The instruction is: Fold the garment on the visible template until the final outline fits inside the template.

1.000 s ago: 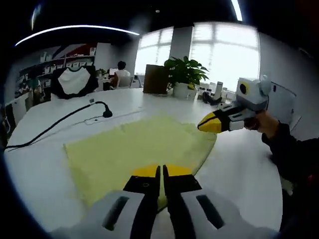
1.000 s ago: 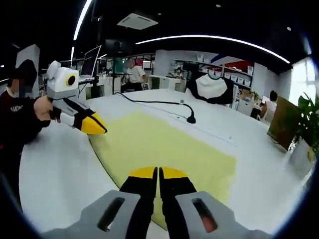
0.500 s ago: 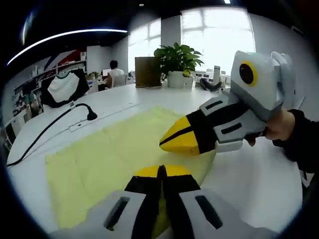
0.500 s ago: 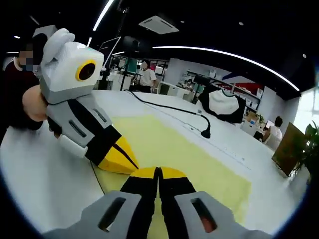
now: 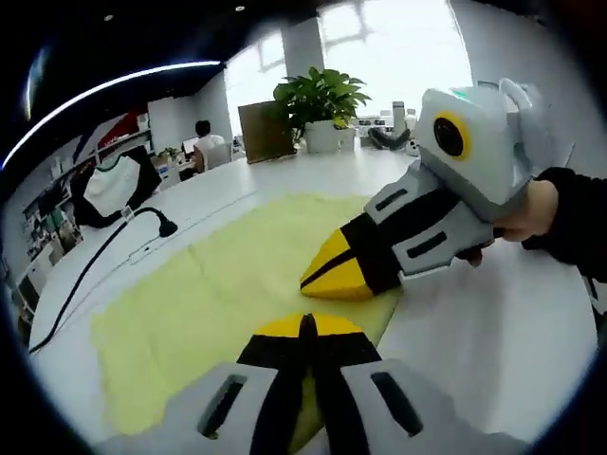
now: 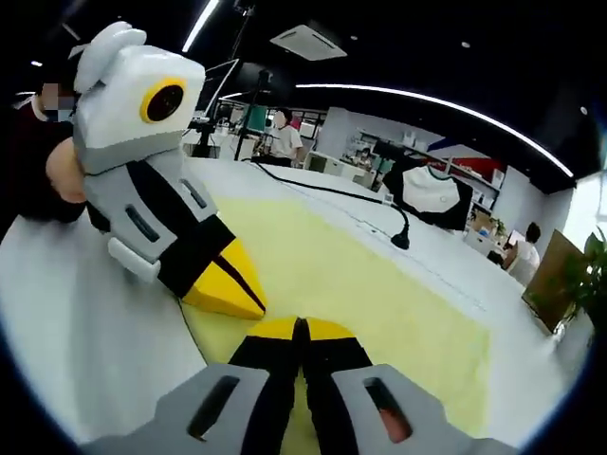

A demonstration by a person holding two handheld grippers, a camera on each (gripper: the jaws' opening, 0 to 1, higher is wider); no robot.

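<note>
The pale yellow fabric garment (image 5: 228,284) lies spread on the white counter (image 5: 493,322), in what looks like a broad, flat rectangle; no template outline can be made out under it, so whether the outline fits cannot be judged. Folding seems to be partway at best.

Both pairs of tongs meet at the near edge. The left tongs (image 5: 308,327) are pressed together, seemingly pinching the yellow edge; the right tongs (image 6: 302,330) likewise. Each pair also shows in the other's view, yellow tips together on the fabric.

Beyond: a black cable (image 5: 90,270), a potted green plant (image 5: 318,104), bright windows, an open office with seated people.
</note>
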